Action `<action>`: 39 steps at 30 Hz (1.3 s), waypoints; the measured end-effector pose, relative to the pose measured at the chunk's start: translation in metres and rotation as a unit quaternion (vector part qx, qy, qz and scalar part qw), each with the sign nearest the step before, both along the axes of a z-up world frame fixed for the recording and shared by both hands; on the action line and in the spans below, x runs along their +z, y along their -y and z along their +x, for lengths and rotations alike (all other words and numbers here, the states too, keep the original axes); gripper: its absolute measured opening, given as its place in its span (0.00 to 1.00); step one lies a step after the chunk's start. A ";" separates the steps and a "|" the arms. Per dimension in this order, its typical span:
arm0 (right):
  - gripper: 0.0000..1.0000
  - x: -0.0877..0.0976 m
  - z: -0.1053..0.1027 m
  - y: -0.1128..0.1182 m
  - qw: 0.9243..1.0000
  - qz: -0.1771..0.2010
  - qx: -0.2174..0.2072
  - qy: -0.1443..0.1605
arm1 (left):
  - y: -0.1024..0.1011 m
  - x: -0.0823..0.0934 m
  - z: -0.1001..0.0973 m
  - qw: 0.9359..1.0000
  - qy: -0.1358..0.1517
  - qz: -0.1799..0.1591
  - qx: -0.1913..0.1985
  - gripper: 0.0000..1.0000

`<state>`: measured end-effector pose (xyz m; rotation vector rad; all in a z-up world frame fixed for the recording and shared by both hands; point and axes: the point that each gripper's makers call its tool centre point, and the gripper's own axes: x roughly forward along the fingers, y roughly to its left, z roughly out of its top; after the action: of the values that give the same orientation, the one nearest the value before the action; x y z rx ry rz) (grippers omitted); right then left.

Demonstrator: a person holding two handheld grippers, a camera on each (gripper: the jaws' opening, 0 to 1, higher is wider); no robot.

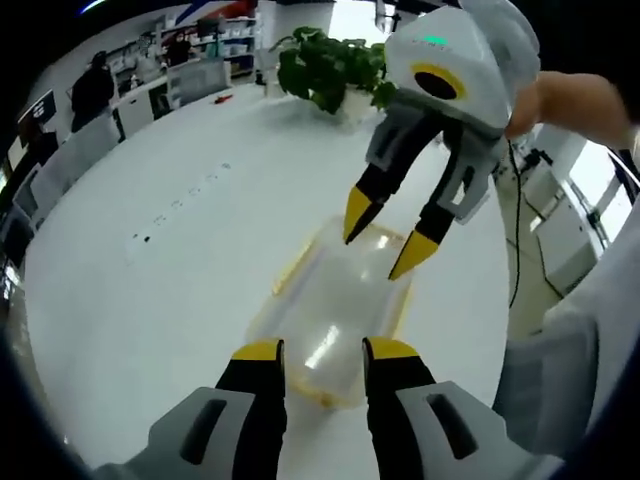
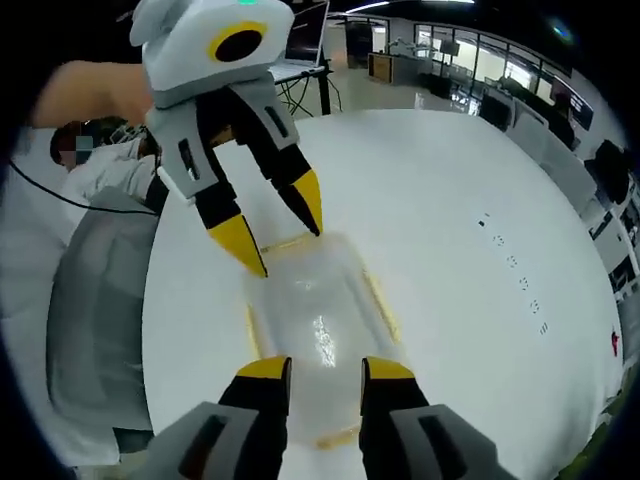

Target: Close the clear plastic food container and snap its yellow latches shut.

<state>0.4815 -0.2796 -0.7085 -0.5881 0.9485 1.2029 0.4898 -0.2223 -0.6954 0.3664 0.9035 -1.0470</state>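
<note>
container (image 1: 335,305) lies lengthwise between both grippers: left gripper (image 1: 322,350) straddles one short end, right gripper (image 2: 326,368) the other; both sets of fingers parted, holding nothing

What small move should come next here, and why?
Probably lower both grippers to press the end latches down. The left gripper and right gripper hang open over opposite ends of the container, whose lid looks already in place.
</note>
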 end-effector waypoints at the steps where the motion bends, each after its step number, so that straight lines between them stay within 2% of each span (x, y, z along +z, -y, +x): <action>1: 0.24 0.000 0.002 -0.002 1.000 0.000 0.002 0.006 | 0.003 0.001 -0.001 1.000 0.000 -0.003 -0.004 0.28; 17: 0.24 -0.003 0.005 -0.022 1.000 0.013 0.018 0.006 | 0.031 -0.005 -0.003 0.999 0.017 -0.005 -0.040 0.27; 34: 0.24 -0.002 0.017 -0.024 1.000 0.006 0.021 0.019 | 0.043 -0.010 -0.014 0.999 0.017 -0.006 -0.046 0.26; 39: 0.24 0.001 0.024 -0.024 0.999 0.005 0.023 0.026 | 0.047 -0.009 -0.017 0.999 0.018 -0.016 -0.038 0.25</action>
<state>0.5051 -0.2558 -0.7078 -0.6332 0.8894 1.2268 0.4731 -0.2696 -0.7048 0.3940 0.8457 -1.1197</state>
